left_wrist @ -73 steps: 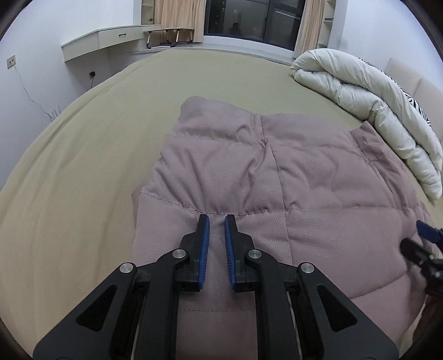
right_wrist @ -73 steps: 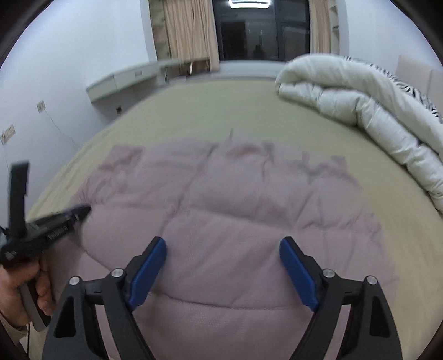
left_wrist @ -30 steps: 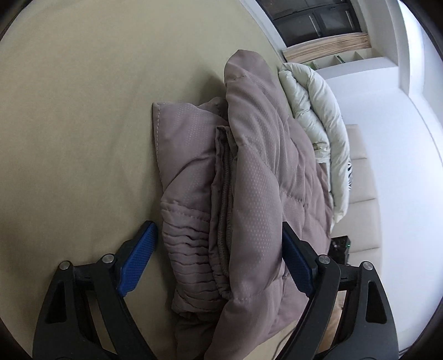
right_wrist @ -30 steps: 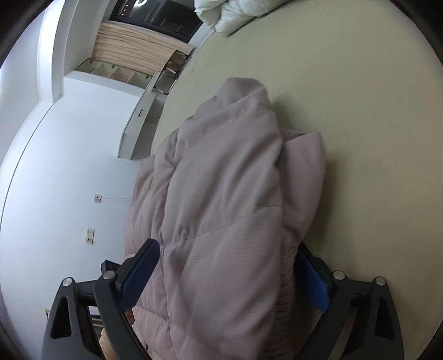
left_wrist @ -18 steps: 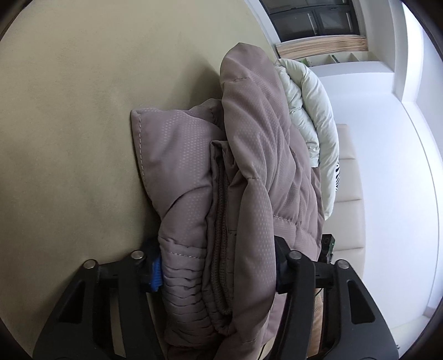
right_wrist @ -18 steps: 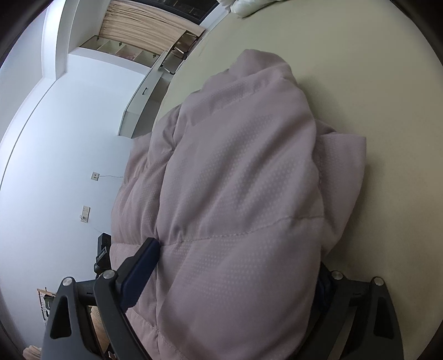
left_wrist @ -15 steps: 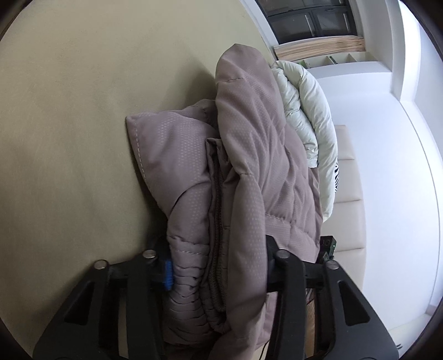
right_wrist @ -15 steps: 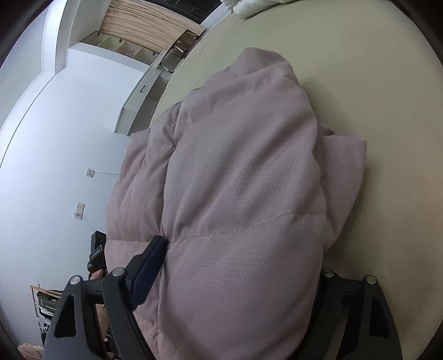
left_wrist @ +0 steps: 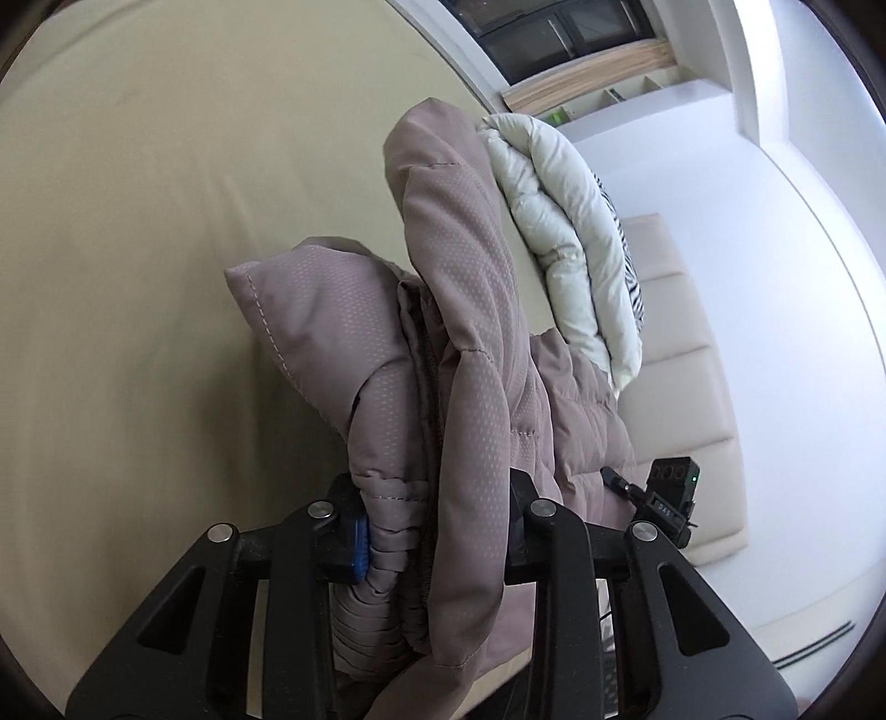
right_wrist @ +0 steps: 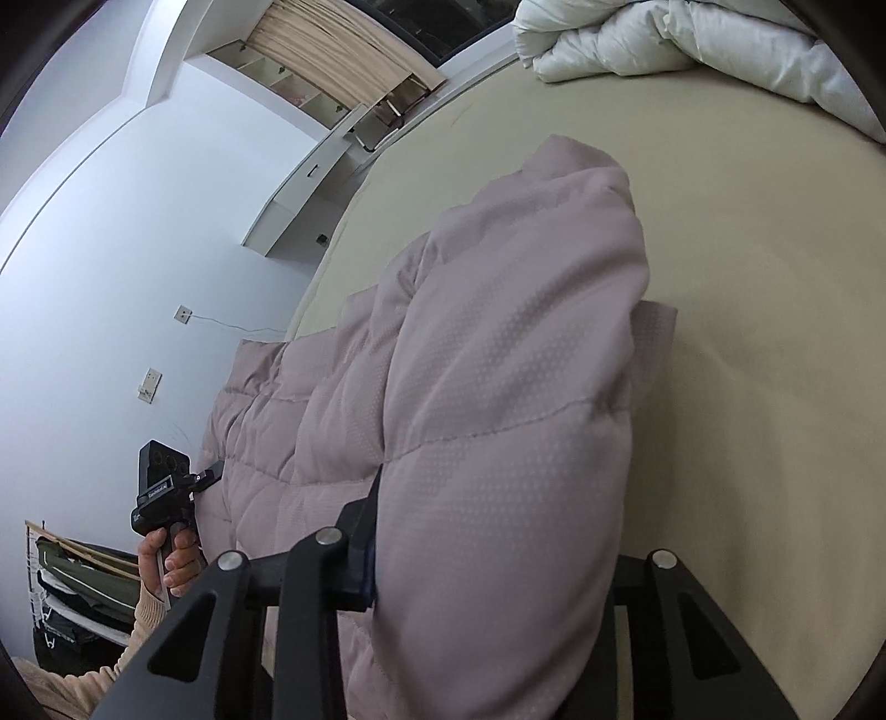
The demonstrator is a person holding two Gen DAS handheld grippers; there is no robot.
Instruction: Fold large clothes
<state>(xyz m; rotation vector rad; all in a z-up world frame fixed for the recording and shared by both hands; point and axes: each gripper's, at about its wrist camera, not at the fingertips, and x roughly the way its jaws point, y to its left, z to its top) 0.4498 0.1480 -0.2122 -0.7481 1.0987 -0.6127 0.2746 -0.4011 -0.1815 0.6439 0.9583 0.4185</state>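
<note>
In the left wrist view, the beige bed fills the left side, and the left gripper sits low in the middle with its fingers clamped on a bunched edge of the mauve quilted jacket; several layers are pinched between the blue pads, and a ribbed band of the garment hangs down between them. The jacket rises from that grip in thick folds, one corner jutting out over the sheet to the left and a taller fold standing up behind it. Just to the right of the folds lies a rolled white duvet, with a padded cream headboard beyond it, and the other handheld tool shows small at the jacket's far edge. In the right wrist view, the person's left hand grips its handle at the far left, near the white wall. The jacket spreads across the middle, lying partly on the bed, and the right gripper closes on a thick padded fold; its right-hand finger is hidden under the fabric. The duvet sits top right.
</note>
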